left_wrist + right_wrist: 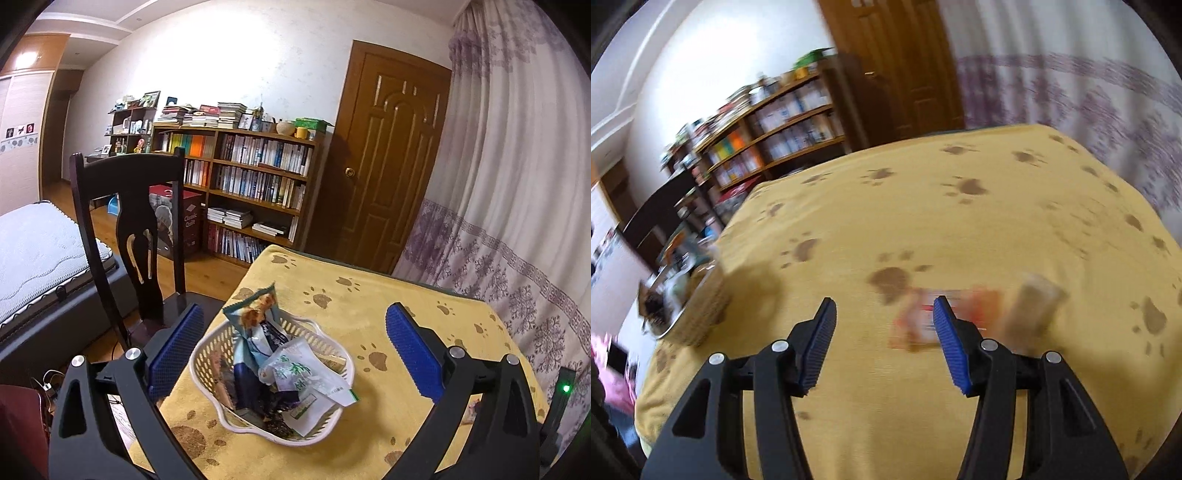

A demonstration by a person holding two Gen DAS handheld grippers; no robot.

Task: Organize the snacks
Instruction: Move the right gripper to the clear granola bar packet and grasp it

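1. Blue ribbed pads line the black left gripper (293, 345), whose jaws are spread wide and empty on either side of a white plastic lattice basket (207, 350) with a scalloped rim.
2. Inside that basket lie several snack packets: a tall pale-blue foil packet (255, 328) standing tilted against the far rim, and a white packet with green characters (295, 373) lying across the front; the print is too small to read.
3. Black and blue-padded likewise, the right gripper (884, 308) is parted with nothing between its fingers, above a yellow cloth with brown paw prints (923, 206).
4. Just beyond its right finger lie a red-and-white wrapped snack (916, 321) and a tan cylindrical item (1030, 310), both smeared by motion blur, so no label can be made out.
5. At the right view's left edge the basket appears again, blurred.
6. Around the table: a dark wooden chair (136, 221), a wooden bookshelf (255, 184) packed with books, a red box reading "Classic Quilt" (192, 221), a brown panelled door (391, 158) and a white curtain with purple pattern (517, 184).
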